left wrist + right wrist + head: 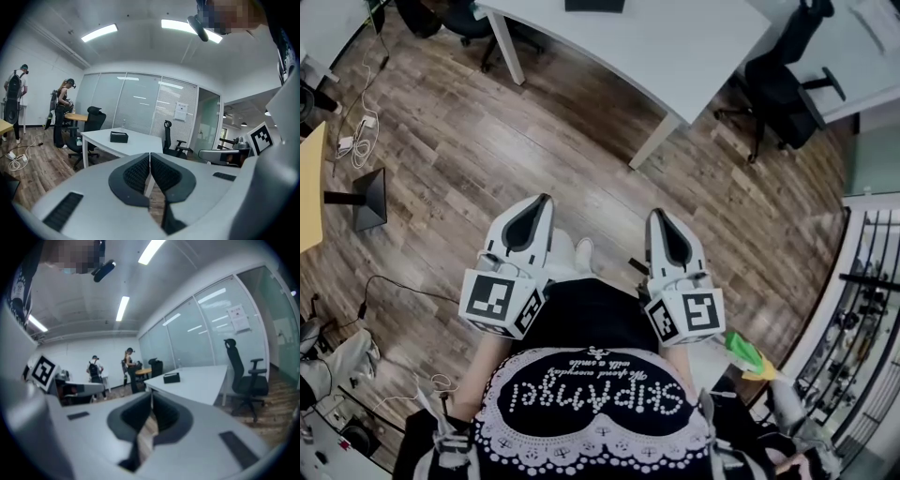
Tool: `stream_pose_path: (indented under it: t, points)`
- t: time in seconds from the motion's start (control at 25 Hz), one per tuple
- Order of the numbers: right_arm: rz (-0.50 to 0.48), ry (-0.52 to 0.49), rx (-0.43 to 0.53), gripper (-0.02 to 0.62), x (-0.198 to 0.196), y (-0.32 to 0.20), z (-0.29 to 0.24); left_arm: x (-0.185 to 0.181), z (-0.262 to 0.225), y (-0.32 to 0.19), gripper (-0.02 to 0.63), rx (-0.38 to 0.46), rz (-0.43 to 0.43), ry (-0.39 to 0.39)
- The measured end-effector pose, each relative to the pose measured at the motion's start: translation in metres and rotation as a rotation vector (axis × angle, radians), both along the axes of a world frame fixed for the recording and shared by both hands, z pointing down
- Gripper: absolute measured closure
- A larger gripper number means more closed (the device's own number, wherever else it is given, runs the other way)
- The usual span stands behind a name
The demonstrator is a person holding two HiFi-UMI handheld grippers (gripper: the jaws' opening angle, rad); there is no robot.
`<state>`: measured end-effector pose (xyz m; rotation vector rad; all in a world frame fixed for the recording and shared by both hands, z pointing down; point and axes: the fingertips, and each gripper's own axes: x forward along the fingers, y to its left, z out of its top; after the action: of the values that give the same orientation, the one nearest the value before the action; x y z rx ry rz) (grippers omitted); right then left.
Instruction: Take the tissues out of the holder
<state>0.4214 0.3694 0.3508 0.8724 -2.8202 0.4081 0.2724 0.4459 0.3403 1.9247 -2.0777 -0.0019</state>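
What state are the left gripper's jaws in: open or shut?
Shut. In its own view, the left gripper has its jaws touching at the tips, with nothing held between them.

Black box (594, 5) on white table (675, 56) — half past the head view's top edge

I look down on a wood-plank floor (534, 141) with a white table (675, 47) and a black office chair (778, 84) beside it. Ahead, a frosted glass wall (122, 103) runs to blinds (176, 112). Long ceiling lights (98, 33) glow overhead. A wooden desk (77, 116) stands far left.
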Motion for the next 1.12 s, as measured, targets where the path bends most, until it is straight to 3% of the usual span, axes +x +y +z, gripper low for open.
stream_pose_path:
  t: [0.6,1.12]
  points:
    - [0.018,0.009,-0.047,0.560,-0.019,-0.008,0.009,-0.021,0.010,-0.002,0.578,-0.036,-0.007,0.033]
    - [0.048,0.028,-0.052,0.560,-0.116,-0.072,0.004,-0.123,0.006,-0.075,0.578,-0.034,0.024,0.049]
